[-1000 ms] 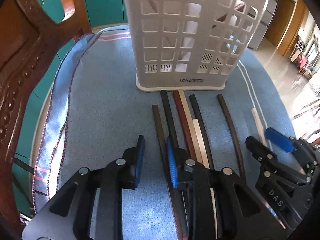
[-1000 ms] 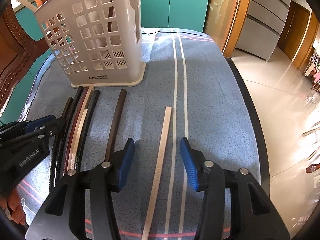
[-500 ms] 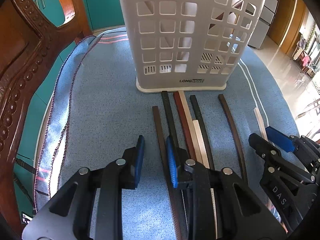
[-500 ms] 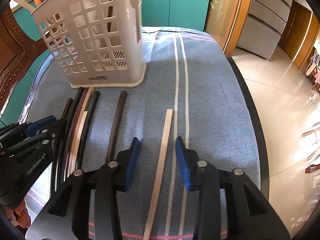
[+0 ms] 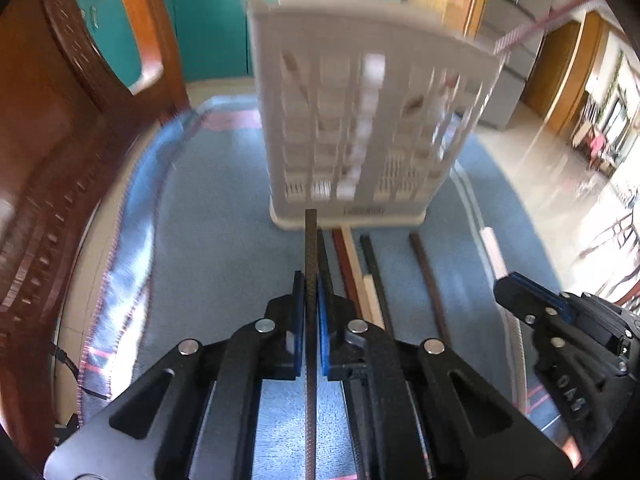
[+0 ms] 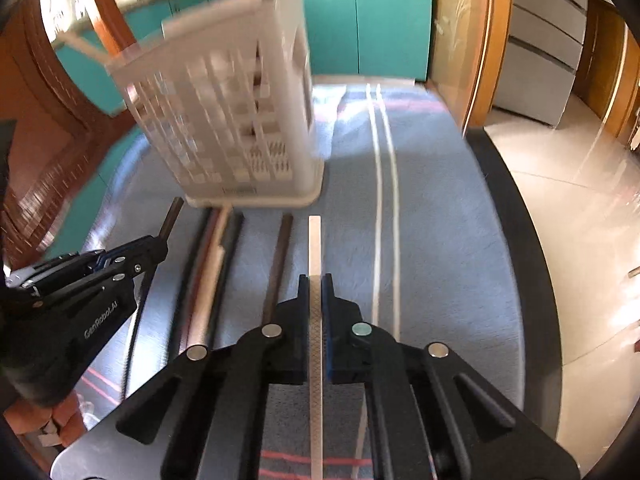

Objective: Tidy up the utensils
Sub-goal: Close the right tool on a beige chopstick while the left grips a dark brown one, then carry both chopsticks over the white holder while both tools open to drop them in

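A round table under a blue woven cloth (image 6: 440, 208) with white and pink stripes fills the near ground, with a carved dark-red wooden chair back (image 5: 52, 168) at its left. Teal cabinet doors (image 6: 380, 20) line the far wall. To the right lies a glossy pale tiled floor (image 6: 580, 208) catching bright light, with grey drawer fronts (image 6: 540, 48) and warm brown wooden door frames (image 5: 560, 64) beyond.

Blue cloth-covered table (image 6: 440, 240), white basket (image 6: 240, 120), loose chopsticks (image 6: 224, 248)
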`<state>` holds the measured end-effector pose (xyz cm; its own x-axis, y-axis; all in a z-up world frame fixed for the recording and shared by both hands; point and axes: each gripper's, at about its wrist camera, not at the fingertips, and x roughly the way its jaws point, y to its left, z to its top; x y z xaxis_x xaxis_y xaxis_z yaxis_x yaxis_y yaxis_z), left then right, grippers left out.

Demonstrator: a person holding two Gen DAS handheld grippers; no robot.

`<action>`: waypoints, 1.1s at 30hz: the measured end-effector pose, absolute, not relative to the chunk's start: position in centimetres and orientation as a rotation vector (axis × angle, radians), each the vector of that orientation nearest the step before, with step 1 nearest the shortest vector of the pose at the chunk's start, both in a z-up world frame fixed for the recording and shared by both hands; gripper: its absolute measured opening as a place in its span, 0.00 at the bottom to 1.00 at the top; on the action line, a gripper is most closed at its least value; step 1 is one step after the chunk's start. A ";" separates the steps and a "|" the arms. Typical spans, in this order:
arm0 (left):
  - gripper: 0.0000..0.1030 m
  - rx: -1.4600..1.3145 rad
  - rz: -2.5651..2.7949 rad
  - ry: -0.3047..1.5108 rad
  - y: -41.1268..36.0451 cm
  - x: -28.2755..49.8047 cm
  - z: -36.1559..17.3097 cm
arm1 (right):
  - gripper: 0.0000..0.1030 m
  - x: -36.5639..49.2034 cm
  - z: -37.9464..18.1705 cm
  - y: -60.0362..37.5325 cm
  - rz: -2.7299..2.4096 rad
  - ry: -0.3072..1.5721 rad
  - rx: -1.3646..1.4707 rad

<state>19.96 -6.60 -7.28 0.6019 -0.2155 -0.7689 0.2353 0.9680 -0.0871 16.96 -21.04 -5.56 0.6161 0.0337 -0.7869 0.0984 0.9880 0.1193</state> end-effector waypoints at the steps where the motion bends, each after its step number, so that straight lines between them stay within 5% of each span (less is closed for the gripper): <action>1: 0.07 0.020 -0.258 0.864 -6.4 19.8 -6.7 | 0.06 16.6 -4.8 -21.4 -0.034 0.889 0.163; 21: 0.07 -0.349 -0.401 0.270 1.6 11.2 12.1 | 0.06 9.9 9.9 -24.7 0.093 0.536 0.307; 33: 0.07 -0.683 -0.310 0.154 5.4 17.9 11.1 | 0.06 14.0 19.3 -24.6 0.072 0.308 0.293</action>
